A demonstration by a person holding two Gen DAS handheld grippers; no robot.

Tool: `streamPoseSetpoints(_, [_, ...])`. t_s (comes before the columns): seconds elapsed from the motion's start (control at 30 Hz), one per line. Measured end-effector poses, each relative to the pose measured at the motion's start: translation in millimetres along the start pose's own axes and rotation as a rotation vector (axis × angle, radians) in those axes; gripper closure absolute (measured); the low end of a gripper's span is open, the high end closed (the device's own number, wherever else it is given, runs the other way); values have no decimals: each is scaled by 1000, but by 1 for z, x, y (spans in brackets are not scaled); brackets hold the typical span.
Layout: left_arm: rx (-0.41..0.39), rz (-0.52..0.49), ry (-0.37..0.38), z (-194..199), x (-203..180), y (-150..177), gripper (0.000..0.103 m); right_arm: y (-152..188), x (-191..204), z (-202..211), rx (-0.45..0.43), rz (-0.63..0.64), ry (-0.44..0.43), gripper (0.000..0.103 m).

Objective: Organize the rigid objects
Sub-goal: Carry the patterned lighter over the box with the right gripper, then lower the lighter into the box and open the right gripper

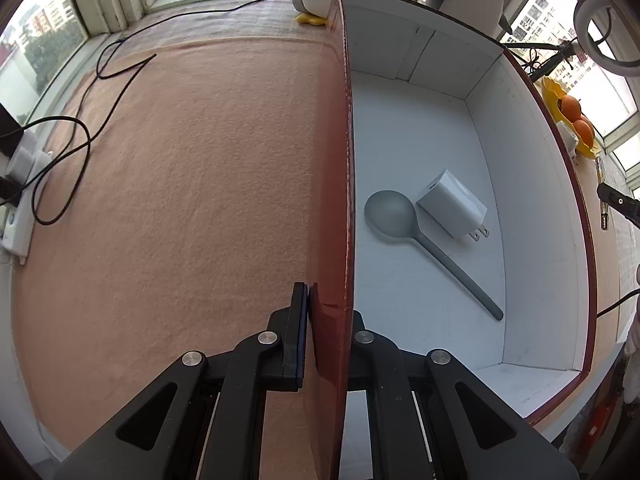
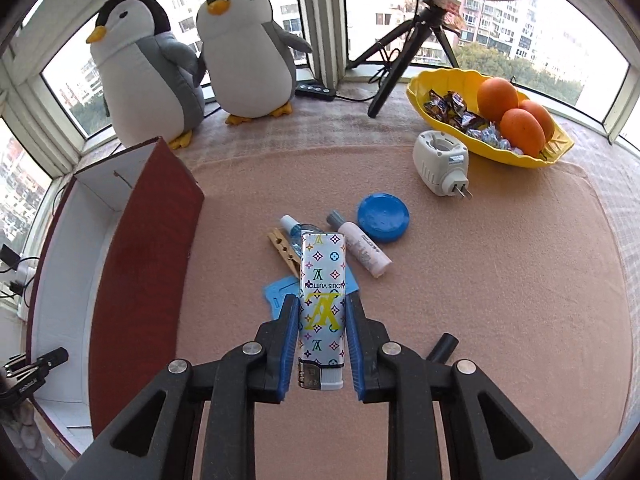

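Note:
My left gripper [image 1: 326,300] is shut on the left wall of a red box [image 1: 347,128] with a white inside; one finger is outside, the other inside. In the box lie a grey spoon [image 1: 400,218] and a white charger [image 1: 452,205]. My right gripper [image 2: 322,312] is shut on a patterned silver lighter [image 2: 322,300], held above the pink mat. Below it on the mat lie a wooden clothespin [image 2: 285,251], a small clear bottle [image 2: 294,226], a white tube [image 2: 362,250], a blue lid [image 2: 383,218] and a blue card [image 2: 280,294]. The box [image 2: 144,264] stands to the left.
A white plug-in device [image 2: 440,162] and a yellow tray [image 2: 440,84] with oranges and sweets lie at the far right. Two plush penguins [image 2: 248,56] and a tripod [image 2: 404,48] stand by the windows. A power strip [image 1: 20,184] with cables lies at the mat's left edge.

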State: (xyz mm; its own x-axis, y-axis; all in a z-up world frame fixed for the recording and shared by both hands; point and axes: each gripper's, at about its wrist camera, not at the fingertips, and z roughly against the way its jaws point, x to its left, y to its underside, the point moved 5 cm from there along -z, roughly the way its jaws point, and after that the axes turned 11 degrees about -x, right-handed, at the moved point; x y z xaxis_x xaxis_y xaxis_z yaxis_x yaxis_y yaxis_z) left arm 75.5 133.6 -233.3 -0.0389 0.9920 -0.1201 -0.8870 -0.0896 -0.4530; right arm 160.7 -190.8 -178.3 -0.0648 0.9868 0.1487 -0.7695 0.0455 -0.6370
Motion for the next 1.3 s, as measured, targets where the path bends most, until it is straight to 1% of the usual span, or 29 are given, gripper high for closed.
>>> streamPoseSetpoints(0.1, [-9,6,-1,2,1,1,96,-8,38,14,-29,69,-58,82])
streamPoseSetpoints(0.23, [-25,22,-2,4,3,4,96,-11,85,27,-52,158,-126,82])
streamPoseSetpoints(0.37, [-35,43,-2,6,5,7,96,-5,123,30,-43,232,-186,82])
streamPoseSetpoints(0.53, [-46,55,-4,7,6,8,96,9,156,26,-23,306,-224,82])
streamPoseSetpoints(0.7, [-54,61,-11,8,6,8,96,26,175,16,17,350,-250,82])
streamPoseSetpoints(0.97, [-54,62,-14,8,6,9,96,41,183,3,59,375,-263,82])
streamPoseSetpoints(1.3, [-52,56,-18,8,7,9,96,45,190,4,60,398,-284,82])
